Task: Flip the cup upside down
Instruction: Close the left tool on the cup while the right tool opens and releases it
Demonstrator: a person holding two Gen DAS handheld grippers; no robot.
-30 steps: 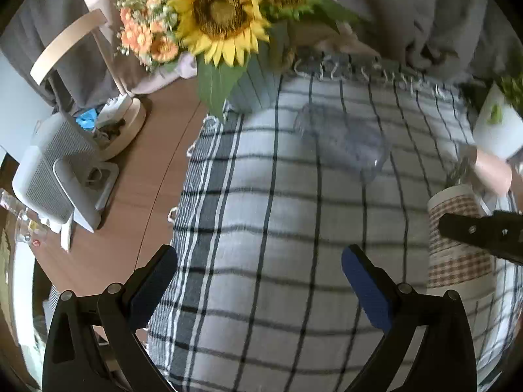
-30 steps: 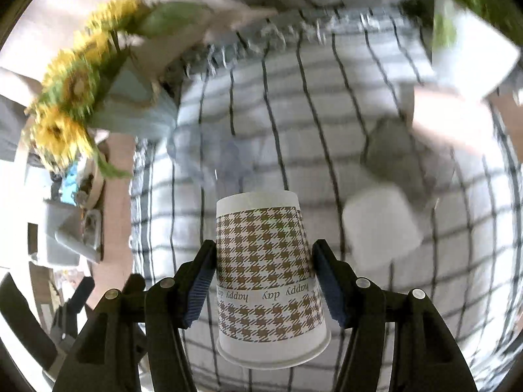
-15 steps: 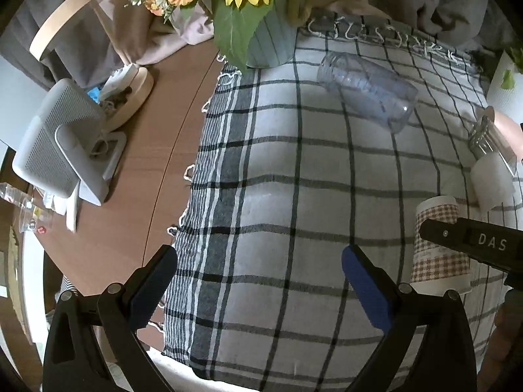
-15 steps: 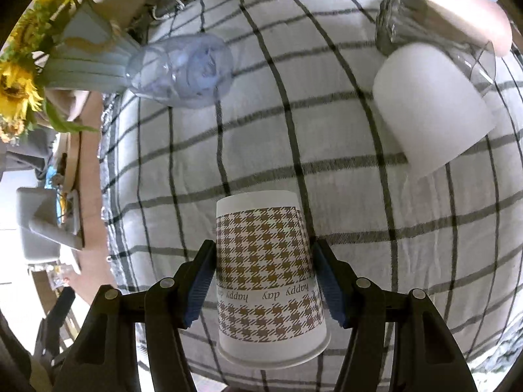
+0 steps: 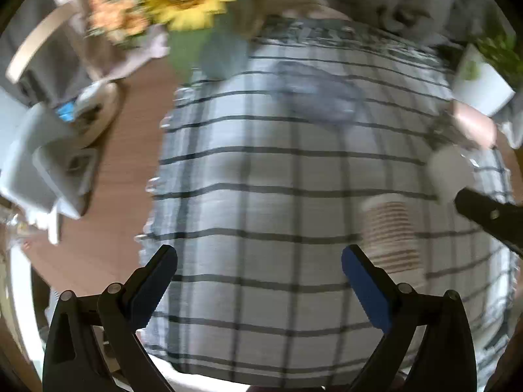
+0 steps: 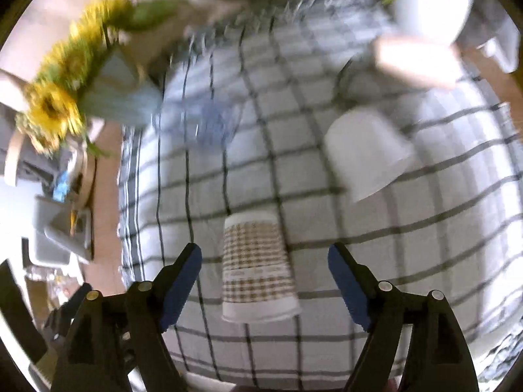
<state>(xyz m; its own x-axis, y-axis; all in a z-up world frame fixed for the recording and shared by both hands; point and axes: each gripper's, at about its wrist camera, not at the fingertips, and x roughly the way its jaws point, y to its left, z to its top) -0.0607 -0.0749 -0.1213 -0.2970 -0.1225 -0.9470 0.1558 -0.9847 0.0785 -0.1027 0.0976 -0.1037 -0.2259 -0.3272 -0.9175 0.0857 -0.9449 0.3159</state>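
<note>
A brown houndstooth paper cup stands upside down, rim down, on the checked cloth. My right gripper is open, its blue pads apart on either side of the cup and not touching it. The cup also shows in the left wrist view, just beyond the right pad. My left gripper is open and empty over the cloth. The other gripper's black finger enters at the right. Both views are blurred.
A white cup stands upside down at the right, a clear plastic cup lies on its side farther back. A sunflower vase, a pink cup and a white planter stand at the back. The wooden table with a white device lies left.
My right gripper has opened and let go of the houndstooth cup, which now stands rim down on the cloth. Both cameras have moved and the views have blurred.
</note>
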